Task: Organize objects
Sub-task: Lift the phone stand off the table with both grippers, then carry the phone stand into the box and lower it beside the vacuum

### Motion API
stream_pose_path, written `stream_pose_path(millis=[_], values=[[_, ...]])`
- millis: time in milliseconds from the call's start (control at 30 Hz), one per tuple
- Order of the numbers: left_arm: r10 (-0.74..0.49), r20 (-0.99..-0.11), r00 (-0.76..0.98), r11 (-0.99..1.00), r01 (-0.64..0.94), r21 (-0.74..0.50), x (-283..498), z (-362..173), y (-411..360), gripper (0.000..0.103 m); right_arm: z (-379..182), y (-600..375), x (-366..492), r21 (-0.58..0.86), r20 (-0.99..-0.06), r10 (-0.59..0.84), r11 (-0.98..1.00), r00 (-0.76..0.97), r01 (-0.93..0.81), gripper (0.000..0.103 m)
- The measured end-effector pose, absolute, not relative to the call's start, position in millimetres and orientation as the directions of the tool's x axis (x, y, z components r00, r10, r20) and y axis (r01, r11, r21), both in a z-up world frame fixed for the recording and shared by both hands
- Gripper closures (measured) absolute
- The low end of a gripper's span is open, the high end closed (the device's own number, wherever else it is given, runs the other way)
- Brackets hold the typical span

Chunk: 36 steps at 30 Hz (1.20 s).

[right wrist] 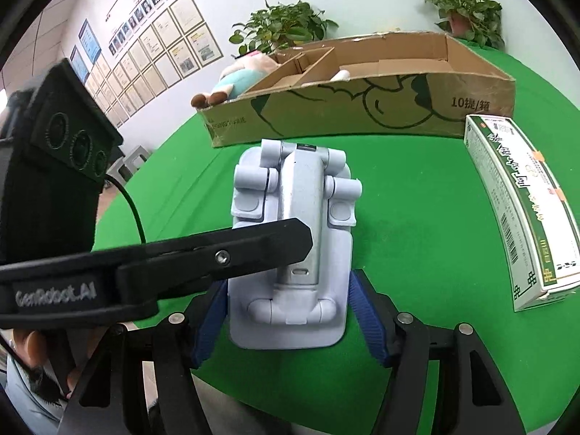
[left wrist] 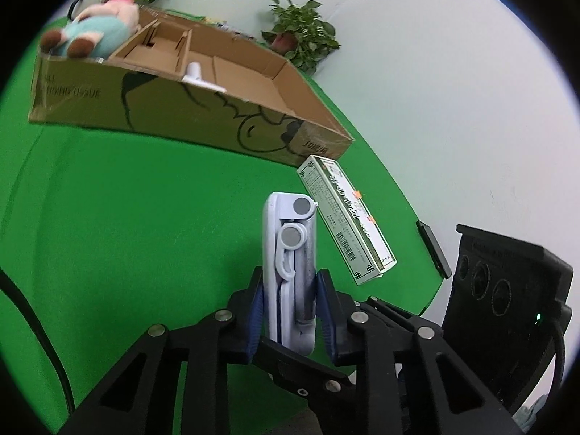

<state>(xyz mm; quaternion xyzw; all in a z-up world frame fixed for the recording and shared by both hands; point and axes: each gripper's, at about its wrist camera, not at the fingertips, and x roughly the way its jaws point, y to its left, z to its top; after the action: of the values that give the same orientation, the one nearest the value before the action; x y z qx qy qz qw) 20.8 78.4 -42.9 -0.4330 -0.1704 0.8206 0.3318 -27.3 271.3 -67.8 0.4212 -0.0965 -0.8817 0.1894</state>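
1. Left wrist view: left gripper has narrow jaws pressing the edges of the folded phone stand, held clear of the green table. Cardboard box lies at eleven o'clock; carry there without tilting.
2. Right wrist view: right gripper flanks the stand's wide base; whether its pads touch, I cannot tell. Medicine carton sits at three o'clock; avoid it.

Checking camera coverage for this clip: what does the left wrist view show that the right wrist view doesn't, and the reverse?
Left wrist only: the pale blue folding phone stand edge-on, pinched across its thickness by the left tool. Right wrist only: a wall of framed certificates, and the stand's broad face between the right tool's blue pads. Both: the brown cardboard divider box, plush toy, green-and-white carton, green tablecloth, potted plants.
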Motion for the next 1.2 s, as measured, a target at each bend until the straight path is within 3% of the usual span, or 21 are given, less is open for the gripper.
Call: stream_pose_path(millis=[400, 1200], values=[[0.683, -0.563, -0.466, -0.728, -0.493, -0.476, 21.4, 1.3, 85.3, 0.08, -32.5, 273.1, -35.4, 0.309, -0.647, -0.407, -0.913, -0.645, 0.265, 0.044], [0.694, -0.482, -0.536, -0.719, -0.556, -0.417, -42.2, 84.3, 98.5, 0.08, 71.0, 276.1, -92.6, 0.247, -0.607, -0.357, -0.934, -0.71, 0.258, 0.045]])
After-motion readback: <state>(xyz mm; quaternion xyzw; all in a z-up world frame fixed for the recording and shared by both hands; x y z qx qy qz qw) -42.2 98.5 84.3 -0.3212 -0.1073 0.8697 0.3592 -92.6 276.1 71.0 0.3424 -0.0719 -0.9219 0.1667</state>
